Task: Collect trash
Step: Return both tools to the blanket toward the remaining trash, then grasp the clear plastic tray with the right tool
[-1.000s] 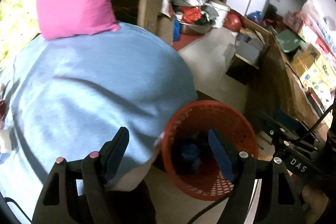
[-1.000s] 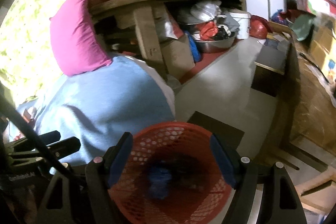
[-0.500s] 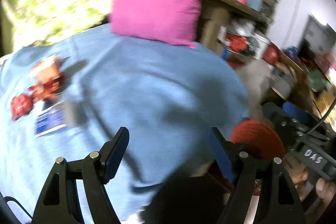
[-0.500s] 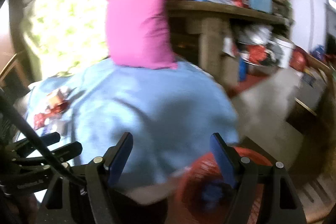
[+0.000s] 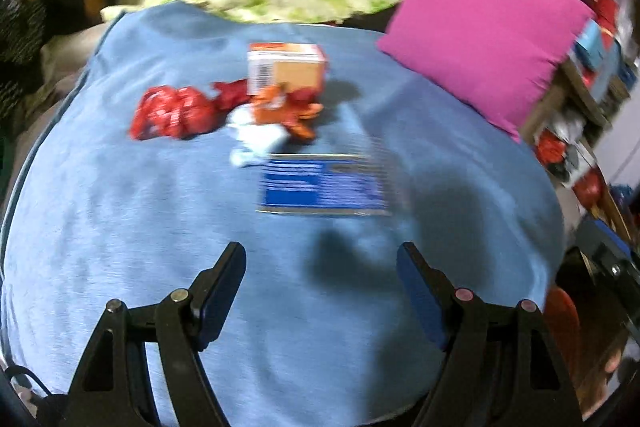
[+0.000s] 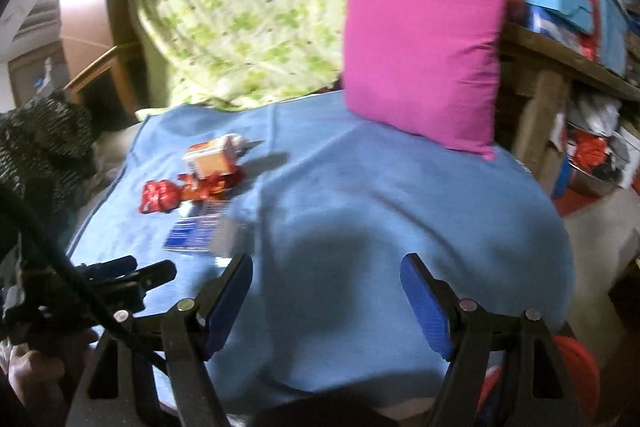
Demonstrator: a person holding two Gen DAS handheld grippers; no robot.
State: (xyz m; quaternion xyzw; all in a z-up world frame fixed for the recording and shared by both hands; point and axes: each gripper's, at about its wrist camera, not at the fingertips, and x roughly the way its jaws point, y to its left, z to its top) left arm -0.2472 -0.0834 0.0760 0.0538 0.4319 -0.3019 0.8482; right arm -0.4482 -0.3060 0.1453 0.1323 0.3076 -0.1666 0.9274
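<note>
Nearest the cameras, the left tool (image 5: pixel 320 279) and the right tool (image 6: pixel 326 291) are both seen with jaws spread wide and nothing between them, hovering over the blue blanket (image 5: pixel 120 247) of the bed. The red basket (image 6: pixel 576 363) is glimpsed low at the right edge, below the bed.

Farther ahead, the trash is found in one cluster on the blanket: a flat blue packet (image 5: pixel 320 189) first, its long axis lying across the left tool's line of approach, then a pale scrap (image 5: pixel 256 139), a crumpled red wrapper (image 5: pixel 172 113) and an orange carton (image 5: pixel 286 67).

From the left tool the cluster lies straight ahead; from the right tool it lies ahead and well to the left. The left tool is judged the nearer.
</note>
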